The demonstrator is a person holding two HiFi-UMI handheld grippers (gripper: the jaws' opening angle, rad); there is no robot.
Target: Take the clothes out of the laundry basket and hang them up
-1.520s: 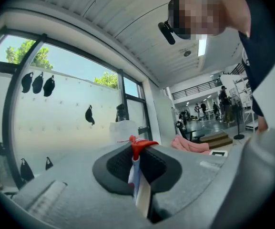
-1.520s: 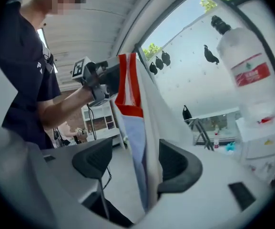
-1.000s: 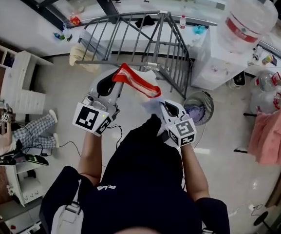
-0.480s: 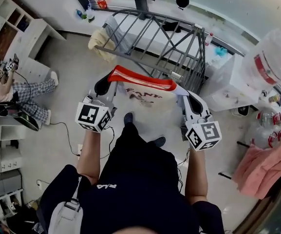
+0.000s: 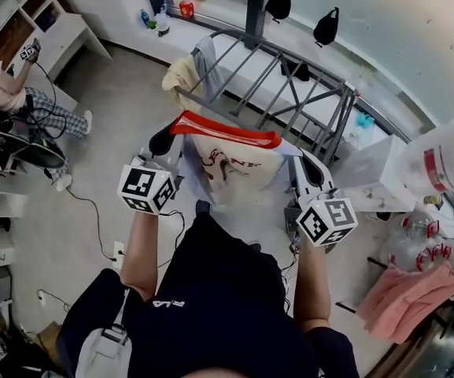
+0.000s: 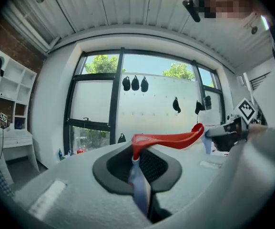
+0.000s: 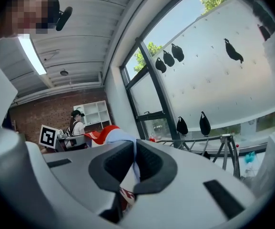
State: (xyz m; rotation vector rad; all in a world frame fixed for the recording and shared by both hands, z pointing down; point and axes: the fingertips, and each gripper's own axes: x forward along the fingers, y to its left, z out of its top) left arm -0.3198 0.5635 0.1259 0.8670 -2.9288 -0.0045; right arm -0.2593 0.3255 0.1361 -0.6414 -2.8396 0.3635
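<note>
Head view | left gripper [image 5: 166,138] was pinched tight on one end of the white piece of clothing with a red edge [image 5: 234,160] | right gripper [image 5: 294,164] was pinched tight on the other end | clothing was held up flat between them, near the grey metal drying rack [image 5: 341,116], not on it | done, I think: lifted out | left: hang it; laundry basket not seen

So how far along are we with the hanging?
Done: a cream cloth and a grey cloth already hang on the drying rack. In hand: a white top with red trim, stretched between the left gripper and right gripper, both shut on it. Left: draping it over the rack; basket out of view.
</note>
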